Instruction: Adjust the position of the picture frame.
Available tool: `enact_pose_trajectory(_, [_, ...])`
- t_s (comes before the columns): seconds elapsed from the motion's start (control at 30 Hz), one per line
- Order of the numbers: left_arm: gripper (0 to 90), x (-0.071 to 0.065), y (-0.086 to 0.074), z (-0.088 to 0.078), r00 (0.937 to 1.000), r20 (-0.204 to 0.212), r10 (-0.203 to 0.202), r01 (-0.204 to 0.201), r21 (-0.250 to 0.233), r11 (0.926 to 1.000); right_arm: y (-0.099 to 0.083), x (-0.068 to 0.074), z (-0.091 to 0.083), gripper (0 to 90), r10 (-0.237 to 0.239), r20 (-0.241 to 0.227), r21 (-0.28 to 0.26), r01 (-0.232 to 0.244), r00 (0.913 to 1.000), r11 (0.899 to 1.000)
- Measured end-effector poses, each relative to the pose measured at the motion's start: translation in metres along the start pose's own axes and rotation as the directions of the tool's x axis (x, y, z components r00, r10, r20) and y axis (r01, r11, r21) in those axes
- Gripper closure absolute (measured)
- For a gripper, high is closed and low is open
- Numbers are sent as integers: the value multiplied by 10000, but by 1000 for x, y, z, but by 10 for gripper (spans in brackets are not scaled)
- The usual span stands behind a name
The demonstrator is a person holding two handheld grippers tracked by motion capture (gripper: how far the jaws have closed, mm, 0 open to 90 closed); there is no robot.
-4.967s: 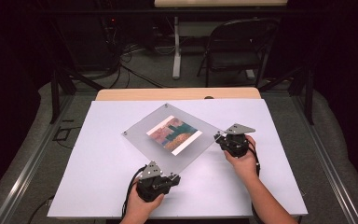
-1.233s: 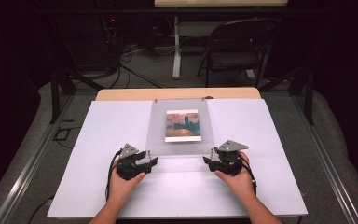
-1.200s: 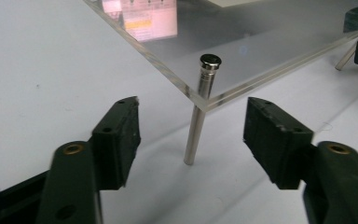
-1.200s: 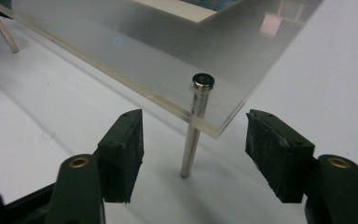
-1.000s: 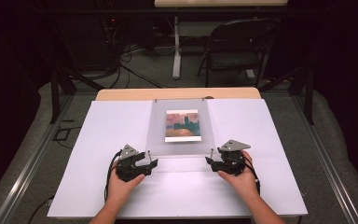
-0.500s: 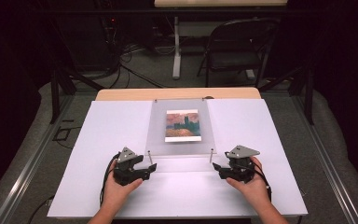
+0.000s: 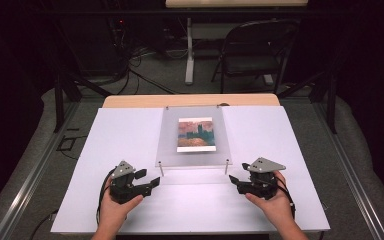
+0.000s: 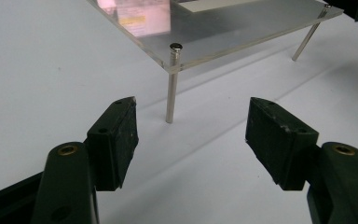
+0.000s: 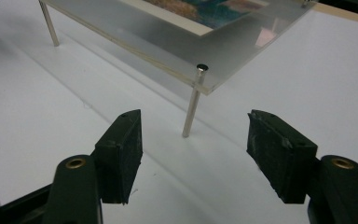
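Observation:
A clear acrylic frame (image 7: 194,152) holding a small painted picture (image 7: 195,134) stands on thin metal legs in the middle of the white table (image 7: 130,130). My left gripper (image 7: 148,180) rests open near the frame's front left leg (image 7: 161,169), a little short of it. In the left gripper view that leg (image 8: 170,88) stands beyond the open jaws, under the frame's corner (image 8: 200,46). My right gripper (image 7: 235,181) is open beside the front right leg (image 7: 226,166). The right gripper view has the same leg (image 9: 192,105) ahead of the jaws, with the picture (image 9: 205,9) above.
A folding chair (image 7: 252,50) and a table leg with cables (image 7: 189,55) stand on the floor beyond the table. A wooden strip (image 7: 190,100) runs along the table's far edge. Metal rails (image 7: 25,175) flank both sides.
Five seconds ago the frame lay turned at an angle; it now sits square. Over the last second both grippers have drawn back from its front corners towards me, open.

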State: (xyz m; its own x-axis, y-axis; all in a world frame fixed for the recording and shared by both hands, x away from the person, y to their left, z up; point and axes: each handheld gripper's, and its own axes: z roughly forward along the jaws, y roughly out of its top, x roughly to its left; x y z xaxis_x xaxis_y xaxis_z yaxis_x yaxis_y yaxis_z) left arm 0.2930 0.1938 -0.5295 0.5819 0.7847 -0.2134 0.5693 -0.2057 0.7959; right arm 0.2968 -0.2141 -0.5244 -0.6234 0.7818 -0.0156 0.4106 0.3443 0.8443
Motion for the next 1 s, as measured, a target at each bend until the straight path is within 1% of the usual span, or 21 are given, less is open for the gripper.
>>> enact_pose_trajectory(0.07, [345, 0, 1, -1, 10000, -77, 60, -60, 6, 10000, 1, 0, -2, 353, 46, -4, -90, -46, 10000, 9999])
enact_pose_trajectory(0.1, [345, 0, 2, -2, 10000, -44, 74, -74, 9, 10000, 2, -1, -3, 353, 76, -19, -130, -76, 10000, 9999])
enact_pose_trajectory(0.17, [350, 1, 4, -3, 10000, 43, 47, -47, 16, 10000, 3, -2, -4, 353, 228, -35, -216, -229, 9997, 9995])
enact_pose_trajectory(0.23, [355, 2, 8, -4, 9999, -2, 125, -125, 13, 9999, 5, -5, -5, 376, 424, -177, -180, -428, 9989, 9989])
enact_pose_trajectory(0.3, [355, 4, 14, -4, 10000, 49, 84, -84, -3, 10000, 7, -8, -4, 403, 663, -243, -33, -664, 9975, 9978])
enact_pose_trajectory(0.33, [355, 6, 18, -3, 10000, 85, -14, 14, -12, 10000, 9, -11, -2, 417, 781, -252, 36, -780, 9966, 9969])
enact_pose_trajectory(0.37, [354, 8, 23, -3, 10000, 80, 18, -18, 0, 10000, 11, -13, -1, 421, 888, -257, 209, -883, 9957, 9959])
enact_pose_trajectory(0.43, [353, 12, 33, 0, 9998, -141, 133, -132, 71, 9999, 16, -20, 5, 421, 1047, -227, 449, -1036, 9943, 9936])
enact_pose_trajectory(0.5, [348, 18, 44, 4, 9998, -202, 63, -60, 137, 9999, 22, -27, 12, 421, 1129, -184, 600, -1116, 9934, 9919])
enact_pose_trajectory(0.53, [347, 21, 49, 6, 9999, -152, -51, 53, 103, 9999, 25, -31, 16, 420, 1070, -118, 706, -1059, 9942, 9919])
enact_pose_trajectory(0.57, [345, 25, 55, 10, 9998, -176, -113, 115, 120, 9999, 29, -35, 20, 417, 1134, -71, 766, -1126, 9935, 9907])
enact_pose_trajectory(0.6, [341, 29, 60, 13, 9995, -280, -145, 148, 106, 9998, 33, -40, 23, 417, 1296, -95, 807, -1284, 9915, 9884])
enact_pose_trajectory(0.67, [329, 36, 70, 20, 9980, -629, -77, 84, 119, 9999, 41, -50, 30, 417, 1517, -281, 735, -1493, 9880, 9861])
enact_pose_trajectory(0.7, [328, 40, 74, 23, 9967, -804, -80, 93, 160, 9998, 45, -55, 33, 416, 1595, -262, 792, -1570, 9869, 9844])
enact_pose_trajectory(0.73, [326, 44, 78, 26, 9959, -889, -146, 162, 168, 9997, 49, -58, 36, 417, 1634, -170, 750, -1617, 9864, 9840])
enact_pose_trajectory(0.77, [325, 47, 81, 30, 9955, -910, -249, 261, 126, 9996, 54, -60, 38, 414, 1612, -112, 808, -1598, 9869, 9838])
enact_pose_trajectory(0.83, [325, 53, 88, 36, 9942, -979, -437, 457, 185, 9988, 63, -64, 44, 403, 1399, 87, 995, -1401, 9901, 9851])
enact_pose_trajectory(0.9, [326, 58, 94, 43, 9928, -1108, -453, 478, 200, 9987, 71, -68, 51, 403, 1305, 209, 1102, -1320, 9912, 9851])
enact_pose_trajectory(0.93, [329, 60, 97, 47, 9929, -1109, -435, 464, 236, 9986, 75, -71, 54, 403, 1219, 252, 1186, -1241, 9922, 9852])
enact_pose_trajectory(0.97, [332, 61, 100, 50, 9932, -1070, -464, 490, 212, 9986, 78, -73, 58, 403, 1149, 310, 1108, -1177, 9929, 9869])
enact_pose_trajectory(1.0, [332, 63, 103, 54, 9932, -1034, -536, 561, 212, 9982, 82, -76, 61, 403, 1108, 362, 1163, -1143, 9932, 9866])
